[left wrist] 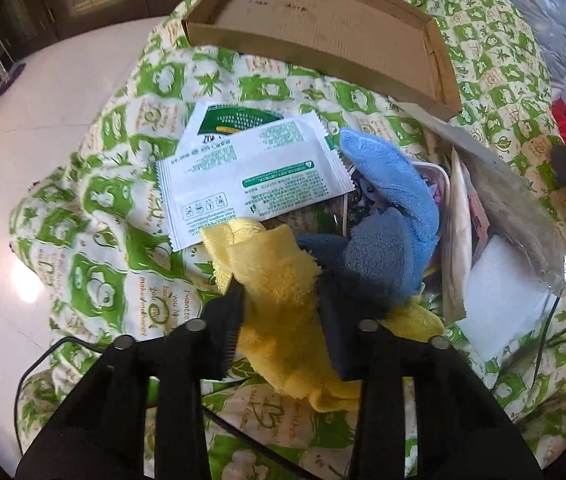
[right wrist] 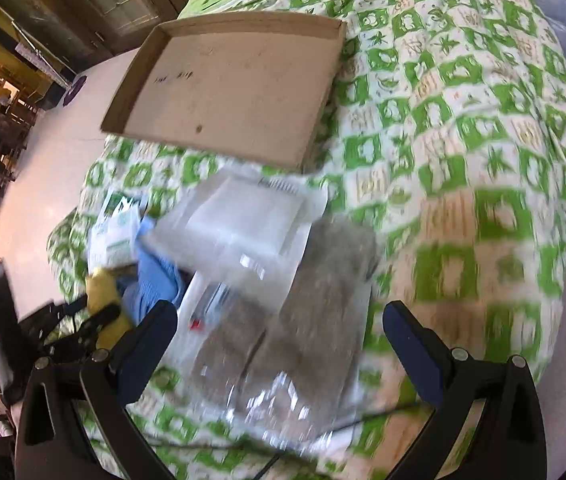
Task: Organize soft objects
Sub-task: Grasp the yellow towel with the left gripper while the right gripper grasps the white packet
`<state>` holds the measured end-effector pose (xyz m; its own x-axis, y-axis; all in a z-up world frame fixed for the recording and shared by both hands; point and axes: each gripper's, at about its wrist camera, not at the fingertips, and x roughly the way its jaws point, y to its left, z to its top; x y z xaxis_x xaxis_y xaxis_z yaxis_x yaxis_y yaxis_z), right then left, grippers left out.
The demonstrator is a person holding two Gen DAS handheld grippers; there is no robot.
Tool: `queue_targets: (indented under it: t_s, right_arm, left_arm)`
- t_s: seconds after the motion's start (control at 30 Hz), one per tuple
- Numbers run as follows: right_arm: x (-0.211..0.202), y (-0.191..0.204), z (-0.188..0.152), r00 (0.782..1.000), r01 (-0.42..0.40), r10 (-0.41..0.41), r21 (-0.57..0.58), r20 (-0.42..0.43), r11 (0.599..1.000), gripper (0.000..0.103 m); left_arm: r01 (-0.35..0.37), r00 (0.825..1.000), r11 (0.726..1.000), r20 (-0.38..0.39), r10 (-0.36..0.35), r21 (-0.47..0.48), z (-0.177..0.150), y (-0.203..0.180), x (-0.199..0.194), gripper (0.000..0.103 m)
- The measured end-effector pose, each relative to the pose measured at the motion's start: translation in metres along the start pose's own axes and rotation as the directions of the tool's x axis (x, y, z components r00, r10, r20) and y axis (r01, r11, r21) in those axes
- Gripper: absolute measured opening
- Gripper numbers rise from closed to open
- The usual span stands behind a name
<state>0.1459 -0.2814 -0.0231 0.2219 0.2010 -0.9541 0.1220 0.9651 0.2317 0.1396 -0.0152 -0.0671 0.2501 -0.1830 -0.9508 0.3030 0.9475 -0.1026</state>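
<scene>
Left claw (left wrist: 279, 312): pressed onto the yellow cloth (left wrist: 279, 280), pinching a bunched fold between its pads.
Right claw (right wrist: 279, 340): spread wide, nothing between its fingers, hanging over the clear plastic packet (right wrist: 283, 320).
Just ahead of left claw: the blue cloth (left wrist: 391, 200) lies against the yellow one, its darker end touching the right-hand pad.
Farther ahead: white wipe sachets (left wrist: 251, 176), then the cardboard tray (left wrist: 323, 28), empty, well beyond the pile on the green patterned quilt (left wrist: 103, 200).
Risk, snagging: lifting the yellow cloth may drag the blue cloth with it, since they overlap at the pad.
Risk, slip: the hold is on a loose fold only; the hanging tail could pull free.
Risk, sachets: one sachet's corner rests on the yellow cloth and may slide off the quilt's slope.
Risk, tray: it sits tilted on soft bedding and may tip when loaded.
Risk, right view: it is blurred, so its aim at the packet is uncertain.
</scene>
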Motion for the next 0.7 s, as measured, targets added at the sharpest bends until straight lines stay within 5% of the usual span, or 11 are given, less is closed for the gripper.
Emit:
queue_targets:
  t_s: [0.13, 0.33, 0.53, 0.67, 0.7]
  right_arm:
    - [0.019, 0.003, 0.012, 0.992, -0.065, 0.064, 0.000, -0.112, 0.998, 0.094]
    - [0.025, 0.035, 0.002, 0.989, -0.060, 0.029, -0.207, -0.146, 0.977, 0.094]
    - [0.048, 0.055, 0.002, 0.990, 0.072, -0.113, -0.383, -0.086, 0.921, 0.094]
    - [0.068, 0.052, 0.016, 0.987, 0.090, -0.134, -0.382, -0.090, 0.920, 0.058]
    - [0.071, 0.050, 0.019, 0.987, 0.078, -0.123, -0.371, -0.099, 0.925, 0.057]
  left_arm:
    - [-0.001, 1.000, 1.000, -0.001, 0.000, -0.014, 0.002, 0.004, -0.009, 0.020]
    - [-0.003, 1.000, 1.000, -0.031, 0.003, -0.014, 0.013, 0.004, -0.008, 0.015]
    - [-0.015, 0.998, 1.000, -0.062, 0.015, -0.004, 0.016, 0.000, -0.005, 0.016]
    - [-0.023, 0.997, 1.000, -0.079, 0.022, -0.016, 0.012, 0.003, -0.009, 0.027]
    - [-0.027, 0.996, 1.000, -0.081, 0.025, -0.017, 0.011, 0.003, -0.010, 0.029]
